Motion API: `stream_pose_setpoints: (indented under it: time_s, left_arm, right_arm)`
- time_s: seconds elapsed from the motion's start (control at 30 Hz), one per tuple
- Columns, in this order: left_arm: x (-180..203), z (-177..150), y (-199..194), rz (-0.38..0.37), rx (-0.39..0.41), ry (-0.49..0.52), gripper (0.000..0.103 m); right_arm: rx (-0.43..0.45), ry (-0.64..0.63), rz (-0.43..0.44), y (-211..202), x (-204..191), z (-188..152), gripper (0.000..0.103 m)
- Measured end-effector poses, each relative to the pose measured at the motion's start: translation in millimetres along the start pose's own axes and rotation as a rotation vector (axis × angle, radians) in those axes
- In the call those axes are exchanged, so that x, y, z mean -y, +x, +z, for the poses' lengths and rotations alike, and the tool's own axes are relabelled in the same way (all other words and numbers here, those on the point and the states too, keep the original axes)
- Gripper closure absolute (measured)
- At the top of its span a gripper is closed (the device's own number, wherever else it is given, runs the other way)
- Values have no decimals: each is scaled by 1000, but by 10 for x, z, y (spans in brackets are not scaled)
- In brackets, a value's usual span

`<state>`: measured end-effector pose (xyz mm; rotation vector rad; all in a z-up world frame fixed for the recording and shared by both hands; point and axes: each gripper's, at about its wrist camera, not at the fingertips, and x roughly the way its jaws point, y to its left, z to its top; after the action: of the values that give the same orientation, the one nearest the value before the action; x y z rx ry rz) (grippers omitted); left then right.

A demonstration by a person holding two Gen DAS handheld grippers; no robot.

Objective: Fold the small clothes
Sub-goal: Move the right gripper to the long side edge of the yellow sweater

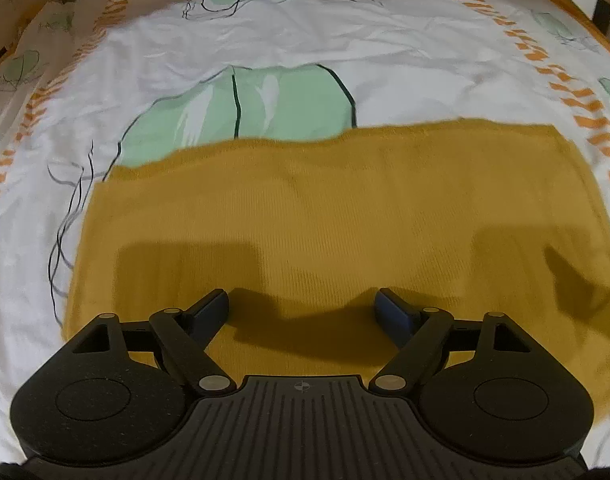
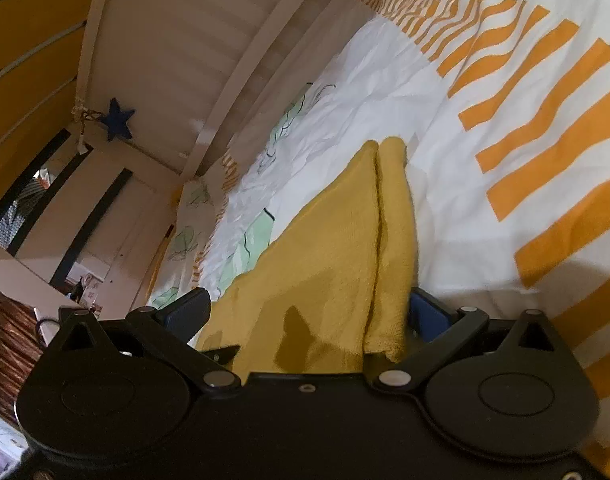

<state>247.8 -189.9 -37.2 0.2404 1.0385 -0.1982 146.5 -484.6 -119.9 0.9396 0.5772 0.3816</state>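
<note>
Nothing readable is showing up anywhere here, no text, labels, brands or numbers on anything; the only mark is a tiny crosshair sign sitting on the left gripper [image 1: 301, 308].

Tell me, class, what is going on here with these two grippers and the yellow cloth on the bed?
A person with a gripper in each hand is folding a mustard-yellow garment spread on a patterned bedsheet. The left gripper hangs open above the cloth, gripping nothing. The right gripper has a folded edge of the garment between its wide-set fingers; whether they pinch it cannot be told.
</note>
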Motion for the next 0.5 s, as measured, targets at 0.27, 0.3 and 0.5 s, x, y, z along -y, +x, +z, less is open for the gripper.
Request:
stream_pose_setpoints:
  time_s: [0.27, 0.3, 0.5]
  left_arm:
    - [-26, -204, 4, -73, -19, -27, 21]
    - [-27, -204, 21, -74, -16, -32, 20]
    - [-21, -211, 47, -80, -1, -33, 18]
  right_arm:
    - [-12, 80, 72, -11, 102, 61, 0]
    - [-15, 89, 85, -2, 115, 70, 0]
    - [-53, 81, 137, 104, 134, 109, 0]
